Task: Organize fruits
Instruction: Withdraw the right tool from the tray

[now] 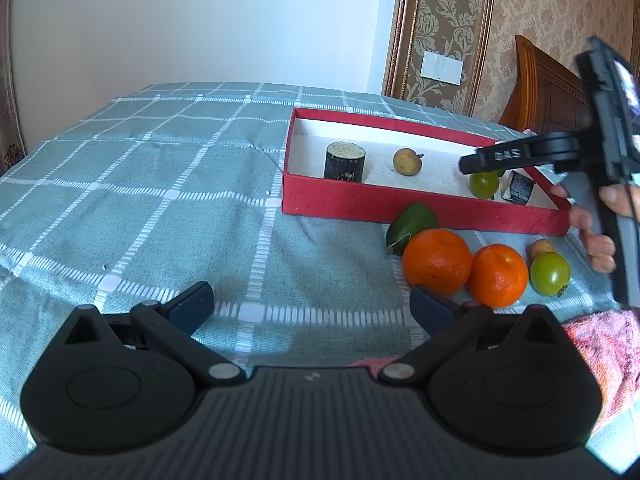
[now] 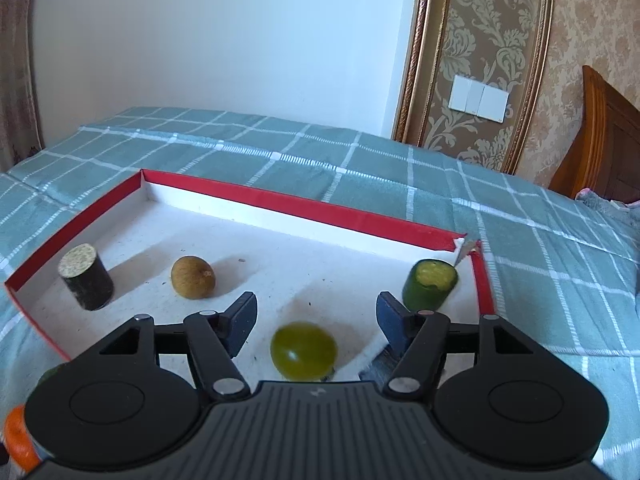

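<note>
A shallow red box (image 1: 344, 200) with a white floor lies on the checked cloth. In it stand a dark sugarcane piece (image 1: 345, 161), a brown longan (image 1: 406, 161), a green tomato (image 1: 484, 184) and another cut piece (image 1: 519, 188). In front of the box lie a green mango (image 1: 412, 228), two oranges (image 1: 438, 261) (image 1: 498, 275), a small longan (image 1: 542, 247) and a second green tomato (image 1: 550, 273). My left gripper (image 1: 312, 304) is open and empty above the cloth. My right gripper (image 2: 316, 316) is open above the box (image 2: 280, 200); a blurred green tomato (image 2: 303, 351) lies free between its fingers.
The green-and-white checked cloth (image 1: 160, 200) covers the whole surface. A pink towel (image 1: 600, 352) lies at the near right. A wooden headboard (image 1: 548, 92) and patterned wall stand behind. In the right wrist view a cut green piece (image 2: 430, 284) stands in the box's far right corner.
</note>
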